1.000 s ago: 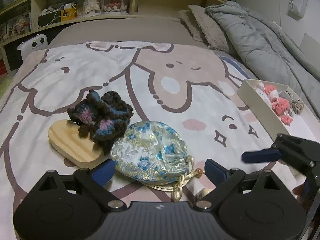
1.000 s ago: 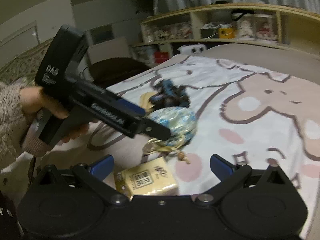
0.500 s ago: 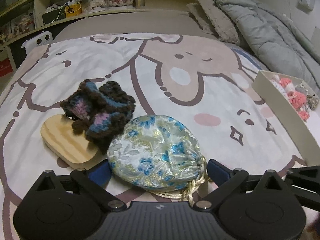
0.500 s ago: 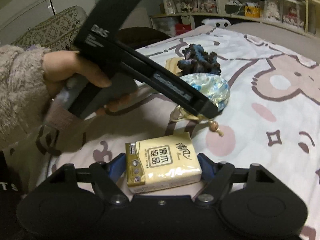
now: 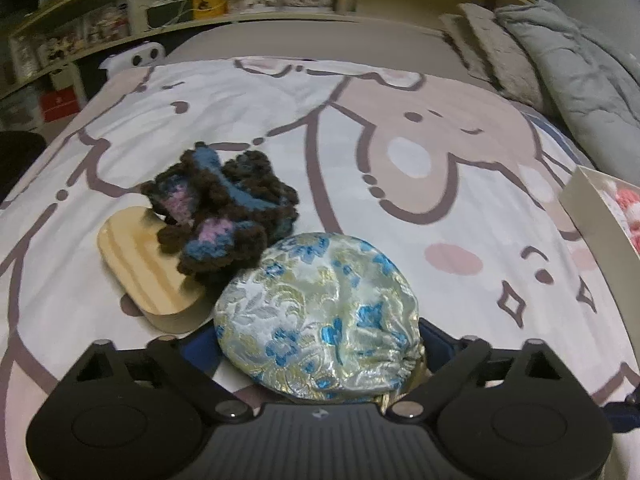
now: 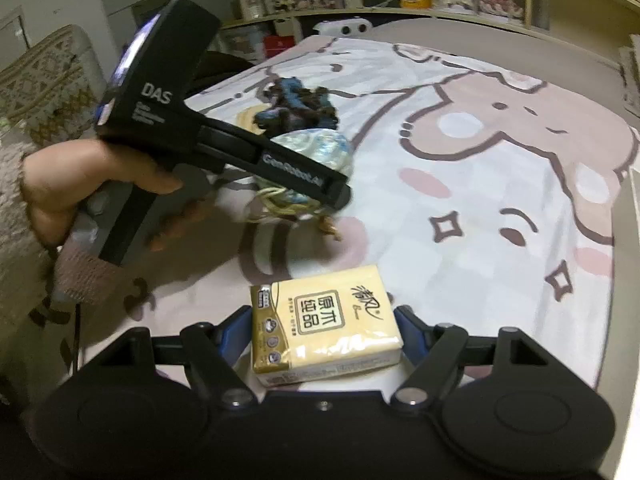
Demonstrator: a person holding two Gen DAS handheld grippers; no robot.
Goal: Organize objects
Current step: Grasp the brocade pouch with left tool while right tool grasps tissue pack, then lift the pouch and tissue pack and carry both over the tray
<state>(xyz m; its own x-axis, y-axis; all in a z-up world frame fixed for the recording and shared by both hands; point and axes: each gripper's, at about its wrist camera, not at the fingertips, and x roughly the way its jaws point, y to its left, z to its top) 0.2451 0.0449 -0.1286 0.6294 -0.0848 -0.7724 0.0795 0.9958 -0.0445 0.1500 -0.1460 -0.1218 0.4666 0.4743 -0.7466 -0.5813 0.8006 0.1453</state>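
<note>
On the bed (image 5: 248,120), over a cartoon-print cover: left hand-held gripper (image 5: 318,344) spread wide around a brocade pouch (image 5: 320,312), blue fingers (image 5: 434,338) flanking its gathered end, contact impossible to tell. Touching the pouch's far side, a dark crocheted piece (image 5: 220,216) lying partly over a wooden block (image 5: 140,268). At the bed's right edge, an open box (image 5: 592,212) with pink bits inside. Right hand-held gripper (image 6: 324,332) spread around a yellow tissue pack (image 6: 324,324) near the bed's front edge, fingers (image 6: 234,334) just beside its short sides, squeeze unclear. Person's left hand (image 6: 100,184) wrapped around the other tool's handle.
</note>
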